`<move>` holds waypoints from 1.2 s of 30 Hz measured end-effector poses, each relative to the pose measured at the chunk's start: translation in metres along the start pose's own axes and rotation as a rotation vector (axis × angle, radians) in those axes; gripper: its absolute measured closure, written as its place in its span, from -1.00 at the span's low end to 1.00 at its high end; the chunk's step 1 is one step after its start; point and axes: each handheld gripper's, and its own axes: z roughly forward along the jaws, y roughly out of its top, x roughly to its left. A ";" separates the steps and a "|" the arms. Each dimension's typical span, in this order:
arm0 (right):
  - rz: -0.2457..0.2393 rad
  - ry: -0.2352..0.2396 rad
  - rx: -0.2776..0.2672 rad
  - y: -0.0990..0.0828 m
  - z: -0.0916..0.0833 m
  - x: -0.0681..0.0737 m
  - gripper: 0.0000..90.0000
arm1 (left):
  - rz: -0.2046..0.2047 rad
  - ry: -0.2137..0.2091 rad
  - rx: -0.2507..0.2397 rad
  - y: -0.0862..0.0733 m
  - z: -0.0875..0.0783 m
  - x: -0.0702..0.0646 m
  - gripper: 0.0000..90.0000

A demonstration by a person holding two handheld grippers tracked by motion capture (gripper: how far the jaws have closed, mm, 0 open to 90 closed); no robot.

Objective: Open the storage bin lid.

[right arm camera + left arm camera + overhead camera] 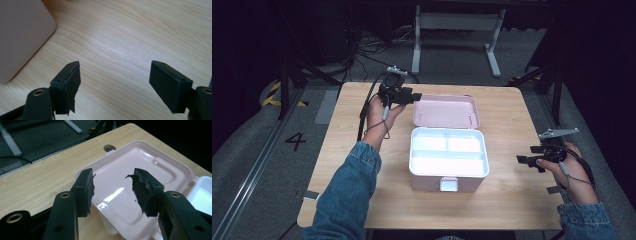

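Roughly, biggest first: wooden desk [362, 150], bare but for one thing. Pink box [448, 167] sits mid-desk, latch tab facing me, white tray inside split into compartments, all of them looking empty. Its lid [446, 111] is thrown right back, lying flat behind the body, hinge side joined.

My left tongs [412, 96] hover at the lid's far-left corner; in the left gripper view the jaws stand apart with the lid's glossy inside below them, nothing pinched, pads clear of the plastic. My right tongs [526, 160] rest low over the desk to the right of the box, well apart from it, spread wide and empty; the right gripper view catches bare wood and a pink corner off to the side.

Step in hand, as I judge it: opening is done, left tongs letting go of the lid. Next move likely calls for either loading the tray or swinging the lid closed; nothing to load is on the desk, so a fresh grip on the lid edge seems likeliest.
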 end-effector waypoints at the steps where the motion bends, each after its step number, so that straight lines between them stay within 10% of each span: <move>1: -0.004 -0.001 -0.001 0.001 0.000 0.000 -0.43 | 0.000 0.000 0.000 0.000 0.000 0.000 0.15; 5: -0.014 0.005 0.001 0.004 0.002 0.002 -0.43 | 0.076 0.003 -0.023 -0.006 -0.037 -0.020 0.16; 19: -0.066 0.051 -0.017 0.034 0.011 0.010 -0.45 | 0.153 0.060 0.041 -0.046 -0.108 -0.047 0.13; 36: -0.068 0.065 0.003 0.036 0.009 0.002 -0.50 | 0.065 0.124 0.174 -0.128 -0.130 -0.038 0.02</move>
